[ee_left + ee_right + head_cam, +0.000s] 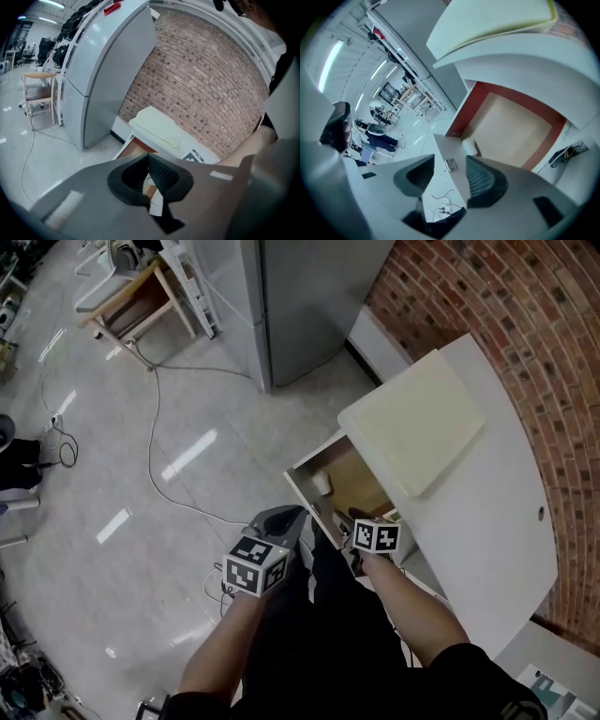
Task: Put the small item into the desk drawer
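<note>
The desk drawer [354, 479] stands pulled out from the white desk [497, 521]. A small white item [322, 482] lies in its front left corner, and the right gripper view shows that item [469, 146] just behind the drawer's white front panel [449, 152]. My right gripper [447, 171] is open, its jaws standing on either side of that panel's top edge without holding anything. In the head view the right gripper [356, 518] hangs over the drawer's near end. My left gripper [148, 161] is shut and empty, held left of the drawer [286, 519].
A cream board [417, 423] lies on the desk above the drawer. A brick wall [525, 324] runs behind the desk. A grey cabinet [300, 296] stands on the far floor, with a cable [155, 427] and a wooden table [131, 296] farther left.
</note>
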